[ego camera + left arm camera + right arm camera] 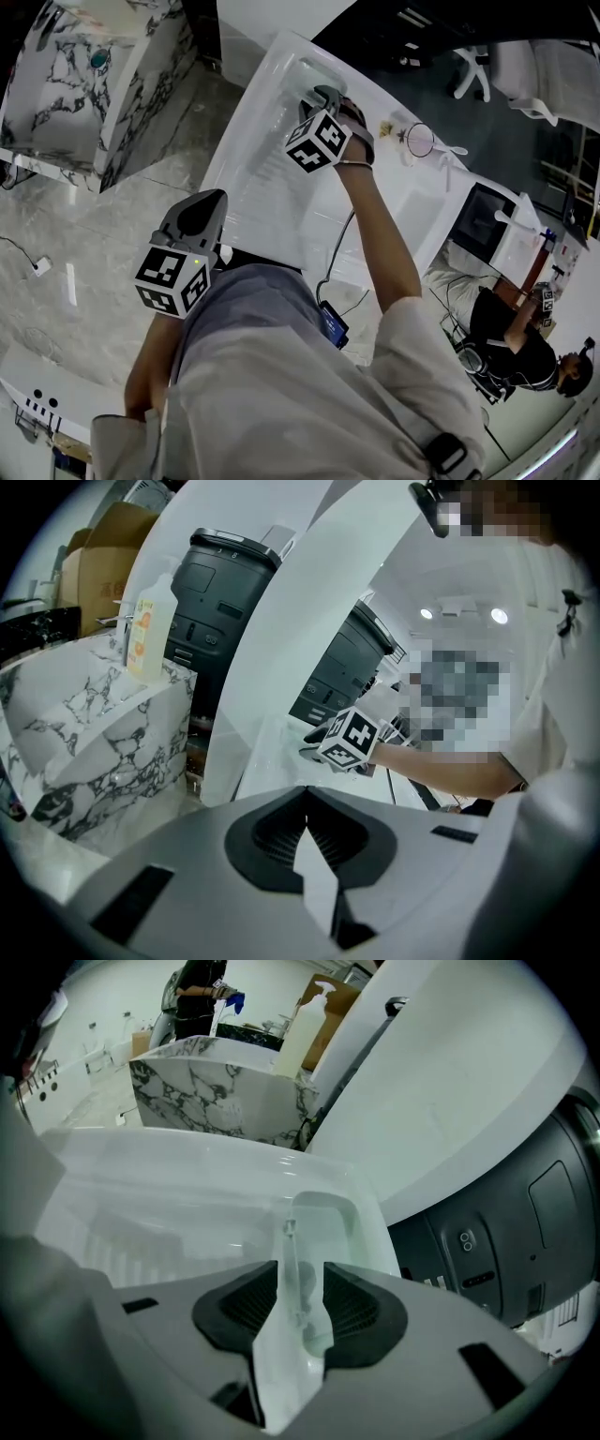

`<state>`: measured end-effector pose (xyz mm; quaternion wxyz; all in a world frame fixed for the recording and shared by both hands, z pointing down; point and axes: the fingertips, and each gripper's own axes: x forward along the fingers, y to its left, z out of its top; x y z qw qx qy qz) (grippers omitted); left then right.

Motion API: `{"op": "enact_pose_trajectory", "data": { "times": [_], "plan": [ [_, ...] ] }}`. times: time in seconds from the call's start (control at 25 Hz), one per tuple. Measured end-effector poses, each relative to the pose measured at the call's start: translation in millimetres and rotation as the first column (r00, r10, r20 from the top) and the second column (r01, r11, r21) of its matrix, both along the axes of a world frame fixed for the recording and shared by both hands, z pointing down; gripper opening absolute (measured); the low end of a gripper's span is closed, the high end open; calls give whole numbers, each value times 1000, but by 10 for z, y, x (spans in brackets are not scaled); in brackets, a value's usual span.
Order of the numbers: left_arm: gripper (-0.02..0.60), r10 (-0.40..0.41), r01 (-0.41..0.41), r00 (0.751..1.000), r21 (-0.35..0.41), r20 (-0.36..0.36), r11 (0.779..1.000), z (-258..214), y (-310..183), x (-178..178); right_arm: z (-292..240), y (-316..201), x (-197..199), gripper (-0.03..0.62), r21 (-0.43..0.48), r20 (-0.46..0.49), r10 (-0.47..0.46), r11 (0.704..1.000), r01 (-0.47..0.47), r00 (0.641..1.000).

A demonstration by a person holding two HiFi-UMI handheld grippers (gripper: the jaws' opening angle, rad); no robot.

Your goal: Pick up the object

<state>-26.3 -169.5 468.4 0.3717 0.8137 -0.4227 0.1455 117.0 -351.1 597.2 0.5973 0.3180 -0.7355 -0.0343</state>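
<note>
My right gripper (323, 94) reaches down over the far end of a long white tray (267, 103). In the right gripper view its jaws (302, 1271) stand apart. A thin, clear, upright object (289, 1274) shows in the gap, nearer the left pad. I cannot see the pads pressing on it. Behind it is a rounded recess (328, 1218) in the white tray (141, 1185). My left gripper (211, 202) hangs low at the tray's near side, away from the object. Its tips (306, 816) meet with nothing between them. The right gripper's marker cube (354, 738) shows in the left gripper view.
A marble-patterned counter (94, 75) stands left of the tray, with a bottle (150, 630) on it. A dark grey machine (506, 1213) sits under a curved white panel on the right. A round wire-rimmed item (420, 139) lies further along. Another person (525, 347) is at the lower right.
</note>
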Motion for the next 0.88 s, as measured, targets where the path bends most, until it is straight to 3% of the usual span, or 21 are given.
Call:
{"op": "enact_pose_trajectory", "data": {
  "times": [0.88],
  "plan": [
    [6, 5, -5, 1000, -2, -14, 1000, 14, -106, 5, 91, -65, -49, 143, -14, -44, -41, 999, 40, 998]
  ]
}}
